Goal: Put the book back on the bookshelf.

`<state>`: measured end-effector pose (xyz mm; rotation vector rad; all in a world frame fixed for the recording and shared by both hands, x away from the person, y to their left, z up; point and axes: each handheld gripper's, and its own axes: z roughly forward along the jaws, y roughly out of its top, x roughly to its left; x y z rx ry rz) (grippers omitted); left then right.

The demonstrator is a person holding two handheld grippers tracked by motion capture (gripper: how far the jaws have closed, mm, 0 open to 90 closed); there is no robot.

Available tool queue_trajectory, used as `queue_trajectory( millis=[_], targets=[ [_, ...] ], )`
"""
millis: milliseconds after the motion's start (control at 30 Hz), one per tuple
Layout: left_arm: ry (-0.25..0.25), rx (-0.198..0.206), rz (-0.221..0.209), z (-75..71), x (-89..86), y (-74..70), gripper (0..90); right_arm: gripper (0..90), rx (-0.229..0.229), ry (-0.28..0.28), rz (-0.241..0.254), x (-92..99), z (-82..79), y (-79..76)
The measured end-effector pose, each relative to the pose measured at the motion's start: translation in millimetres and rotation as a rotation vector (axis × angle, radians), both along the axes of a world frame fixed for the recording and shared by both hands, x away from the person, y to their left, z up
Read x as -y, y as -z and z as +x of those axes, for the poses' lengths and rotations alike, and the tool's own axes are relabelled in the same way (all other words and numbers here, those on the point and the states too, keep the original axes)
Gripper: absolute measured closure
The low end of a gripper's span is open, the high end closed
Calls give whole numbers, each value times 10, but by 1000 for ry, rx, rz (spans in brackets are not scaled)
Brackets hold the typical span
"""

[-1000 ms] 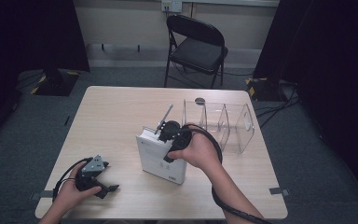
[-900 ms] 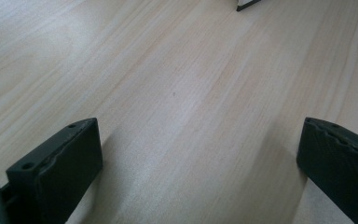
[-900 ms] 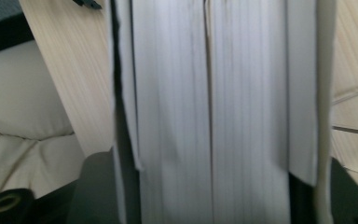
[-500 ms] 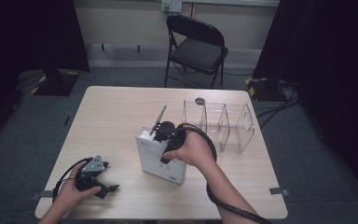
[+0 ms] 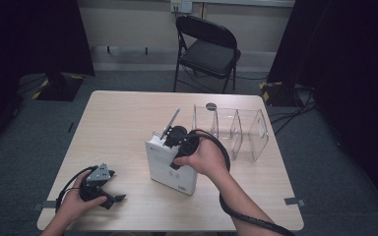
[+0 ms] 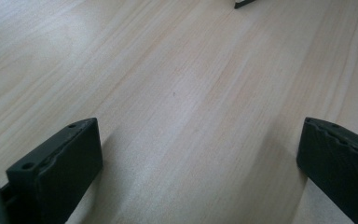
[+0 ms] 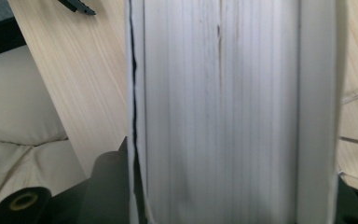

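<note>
The thick white book (image 5: 171, 164) stood near the surface (image 5: 128, 123) centre, at 8 o'clock from the clear organizer (image 5: 236, 130). It looked heavy, stiff and smooth-covered (slippery), best taken across its thickness. The right gripper (image 5: 170, 142) had just been closing, its jaws clamping the page block; the left gripper (image 5: 109, 196) rested with jaws spread, holding nothing.

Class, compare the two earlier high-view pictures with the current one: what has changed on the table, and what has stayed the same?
The right gripper at the top of the upright white book has just been closing its jaws, which sit on either side of the book. The left gripper rests open near the table's front left corner as before; the book and the clear divided organizer have not visibly moved.
</note>
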<state>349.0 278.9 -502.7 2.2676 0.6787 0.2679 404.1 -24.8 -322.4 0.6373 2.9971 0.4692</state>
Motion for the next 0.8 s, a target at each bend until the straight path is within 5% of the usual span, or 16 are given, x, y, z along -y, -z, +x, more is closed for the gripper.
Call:
queue_trajectory(
  millis=[267, 800],
  targets=[
    [2, -2, -2, 2, 2, 2, 0, 517, -32, 25, 8, 110, -3, -27],
    [2, -3, -2, 1, 2, 1, 0, 517, -27, 73, 9, 371, -14, -186]
  ],
)
